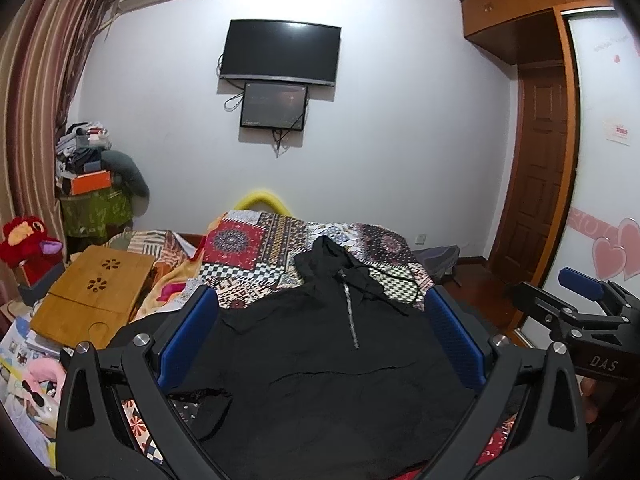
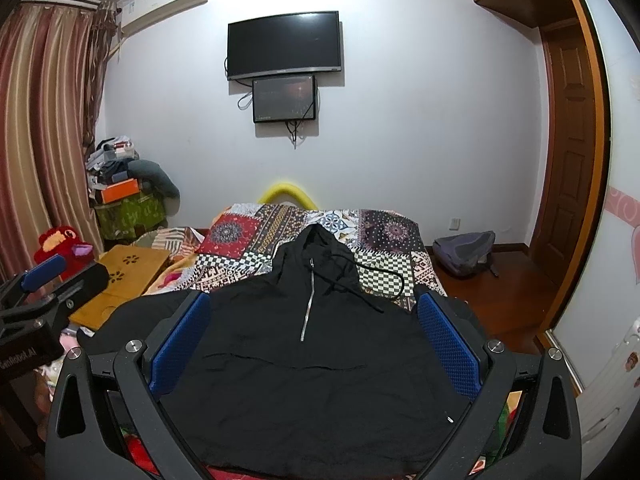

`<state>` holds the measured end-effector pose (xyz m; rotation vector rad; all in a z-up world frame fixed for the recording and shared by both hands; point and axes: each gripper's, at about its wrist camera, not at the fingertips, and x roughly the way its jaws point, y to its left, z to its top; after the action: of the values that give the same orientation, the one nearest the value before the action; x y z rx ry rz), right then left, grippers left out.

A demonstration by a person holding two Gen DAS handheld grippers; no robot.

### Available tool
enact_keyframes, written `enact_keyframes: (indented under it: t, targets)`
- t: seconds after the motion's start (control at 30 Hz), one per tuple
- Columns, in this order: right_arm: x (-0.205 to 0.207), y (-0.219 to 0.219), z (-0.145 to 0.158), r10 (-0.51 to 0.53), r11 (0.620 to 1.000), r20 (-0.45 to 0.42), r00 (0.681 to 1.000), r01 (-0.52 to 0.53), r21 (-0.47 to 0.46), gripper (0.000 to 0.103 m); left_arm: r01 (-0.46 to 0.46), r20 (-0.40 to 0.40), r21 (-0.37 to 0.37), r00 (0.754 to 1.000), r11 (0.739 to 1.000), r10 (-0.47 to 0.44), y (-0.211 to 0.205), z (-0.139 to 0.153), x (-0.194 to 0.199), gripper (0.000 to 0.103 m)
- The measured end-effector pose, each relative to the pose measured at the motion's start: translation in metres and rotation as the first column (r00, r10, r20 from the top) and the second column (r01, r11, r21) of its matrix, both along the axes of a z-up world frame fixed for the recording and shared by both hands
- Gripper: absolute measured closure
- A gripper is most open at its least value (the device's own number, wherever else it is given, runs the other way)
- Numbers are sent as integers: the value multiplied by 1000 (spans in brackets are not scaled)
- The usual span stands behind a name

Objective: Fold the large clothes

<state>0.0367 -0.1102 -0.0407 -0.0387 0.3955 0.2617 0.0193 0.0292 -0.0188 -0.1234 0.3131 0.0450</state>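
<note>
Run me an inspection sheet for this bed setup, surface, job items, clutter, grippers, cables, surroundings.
Surface: patchwork bedspread covers the bed, mostly hidden under the garment.
Job's things: black hoodie lies spread front up, hood toward the far wall, zipper closed, drawstring trailing onto the bedspread.
Clutter: wooden lap desk and red plush toy to the left; piled boxes and clothes in the corner.
Grippers: left hand-held gripper and right hand-held gripper both open above the hoodie, holding nothing.
Cables: wires hang below the wall screens.
Surroundings: television, curtains, wooden door, backpack on the floor.
</note>
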Motion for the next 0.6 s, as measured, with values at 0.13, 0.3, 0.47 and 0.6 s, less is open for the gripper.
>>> enact_keyframes:
  t: [0.13,0.3,0.47,0.6]
  targets:
    - [8,2,-6,1,1000,-25,1000,-1,-11,0,-52,-26,-17,998,999,51,21,-5,10,0]
    - [22,3,-17,-1,1000,-73,997,0,-13,0,-158,-94,-71,984,985,151,68,-21,26,0]
    - [35,2,-31,-13,1000,-126,992,10,-25,0,-285,-197,-127,946,950,257,121,-52,34,0]
    - [52,2,-44,-24,999,-189,982,18,-32,0,-398,-331,-159,884,903,331,170,-91,37,0]
